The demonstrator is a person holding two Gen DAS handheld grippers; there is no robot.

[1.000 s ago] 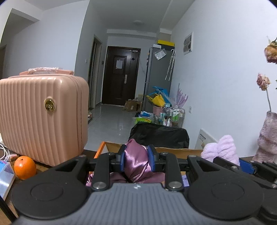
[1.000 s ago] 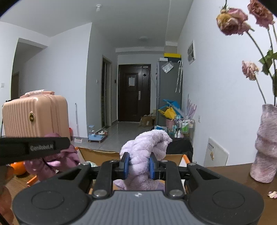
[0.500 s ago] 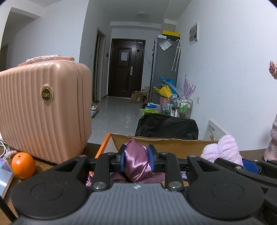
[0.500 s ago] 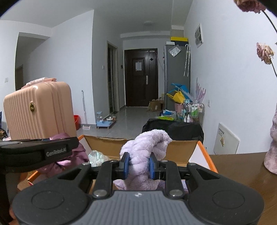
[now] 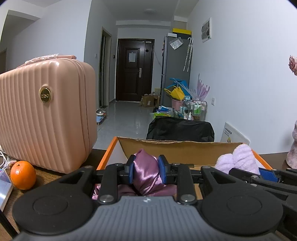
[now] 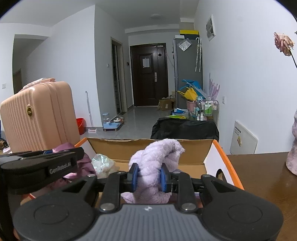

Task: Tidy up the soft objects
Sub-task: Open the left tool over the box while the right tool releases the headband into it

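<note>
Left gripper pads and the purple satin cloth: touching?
Touching. The left wrist view shows both blue pads of the left gripper pressed against the purple satin cloth, which bulges between them with no gap on either side.

Past the table I see a long hallway with white walls (image 5: pixel 241 74) and a glossy grey tiled floor (image 5: pixel 128 118). A dark wooden door (image 5: pixel 134 70) closes the far end. A tall grey fridge (image 5: pixel 175 68) stands against the right wall, clutter at its foot. A round ceiling lamp (image 5: pixel 149 11) is unlit; the light looks cool and dim.
</note>
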